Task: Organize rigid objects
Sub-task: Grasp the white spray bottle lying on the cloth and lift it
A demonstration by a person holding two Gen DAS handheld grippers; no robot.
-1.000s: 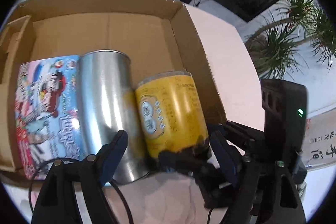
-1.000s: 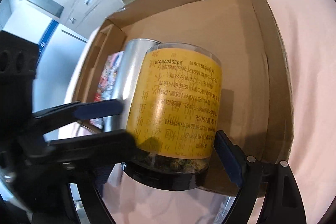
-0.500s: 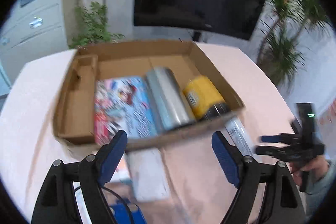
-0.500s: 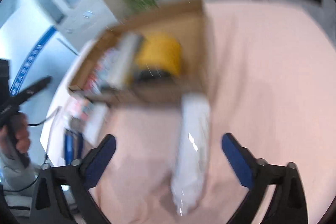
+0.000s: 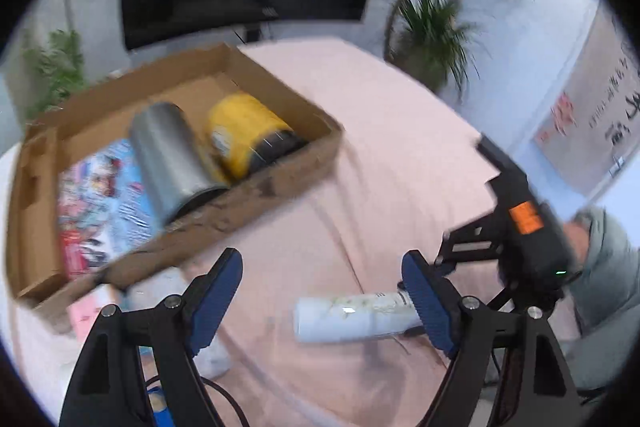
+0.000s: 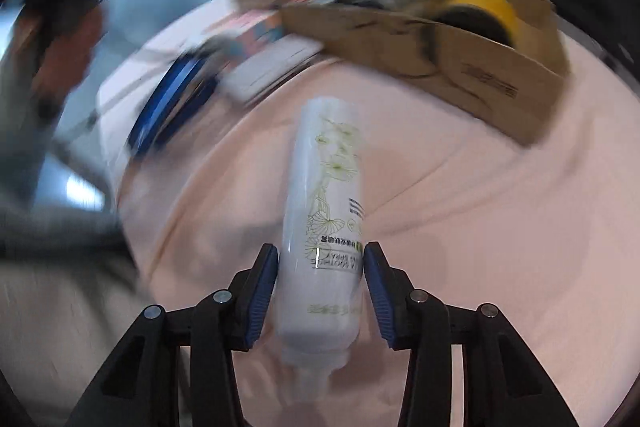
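Observation:
A white spray bottle (image 6: 324, 227) with a green flower print lies on the pink cloth. My right gripper (image 6: 321, 267) has its blue pads (image 6: 262, 289) closed against both sides of the bottle's lower body. The bottle also shows in the left wrist view (image 5: 352, 313), with the right gripper's body behind it. My left gripper (image 5: 320, 301) is open and empty above the cloth, in front of the cardboard box (image 5: 280, 179). In the box lie a yellow jar (image 5: 244, 131), a silver can (image 5: 168, 155) and a colourful flat pack (image 5: 100, 203).
The box (image 6: 480, 67) sits at the far end of the pink-covered table (image 5: 400, 147). Flat packets (image 6: 272, 63) and a blue item (image 6: 168, 103) lie on the cloth left of the box. A TV and potted plants stand behind.
My right gripper let go of the yellow jar in the box, pulled back and closed around the white bottle on the cloth. My left gripper backed away from the box and swung right.

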